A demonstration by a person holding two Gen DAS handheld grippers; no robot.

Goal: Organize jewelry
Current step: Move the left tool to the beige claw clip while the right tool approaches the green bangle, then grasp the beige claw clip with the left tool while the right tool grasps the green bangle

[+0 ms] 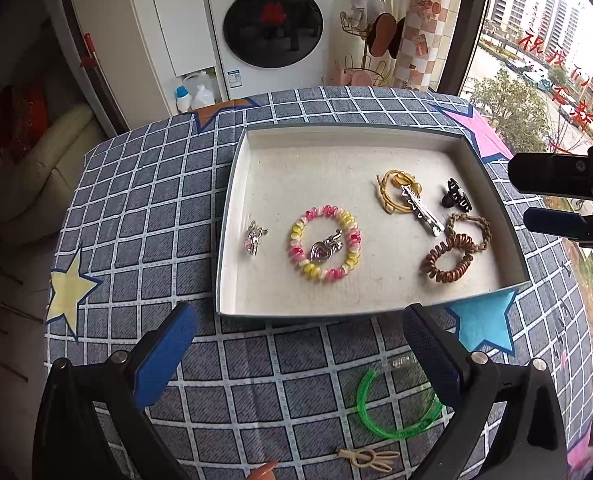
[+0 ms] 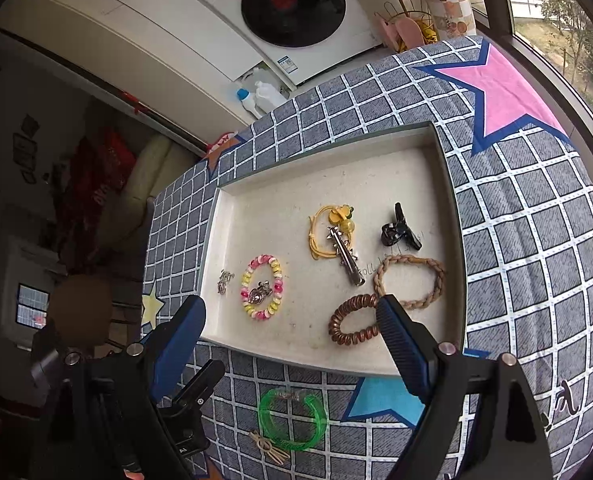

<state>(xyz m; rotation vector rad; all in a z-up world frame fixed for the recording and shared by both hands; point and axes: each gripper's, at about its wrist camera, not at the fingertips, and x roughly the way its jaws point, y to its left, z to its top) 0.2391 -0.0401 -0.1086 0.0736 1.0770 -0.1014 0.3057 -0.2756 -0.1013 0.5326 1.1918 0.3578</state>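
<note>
On the table: a checked cloth (image 1: 144, 216) with coloured stars covers the top — everything for the task sits on it.
Tray: a shallow white box (image 1: 236, 184) lies on the far half of the cloth, already holding most of the pieces.
Left gripper: the left gripper (image 1: 296, 356) hangs over the near cloth, its blue pads spread wide with nothing between them.
Right gripper: the right gripper (image 2: 292, 340) is also spread and empty, hovering over the tray's near edge; one finger overlaps the brown coil tie in its own view, though contact cannot be told.
Green bangle: a green bangle (image 1: 396, 408) lies on the cloth outside the tray, just beside the left gripper's right finger — not yet sorted.
Coil bracelet: a pink-and-yellow coil bracelet (image 1: 325, 242) rests in the tray with a silver heart charm (image 1: 323, 247) inside its ring.
Hair ties: a brown coil tie (image 1: 448, 262) and a braided band (image 1: 470, 230) overlap at the tray's right side; a yellow cord tie (image 1: 392, 194) lies beyond, with a silver clip (image 1: 422, 208) across it.
Black claw clip: a black claw clip (image 1: 455, 196) sits near the right wall.
Small silver charm: a small silver charm (image 1: 254, 236) lies alone at the tray's left.
Beige clip: a beige clip (image 1: 370, 458) lies on the cloth at the near edge, also outside.
Progress: seemingly most of the way there; two pieces are left to bring in.
</note>
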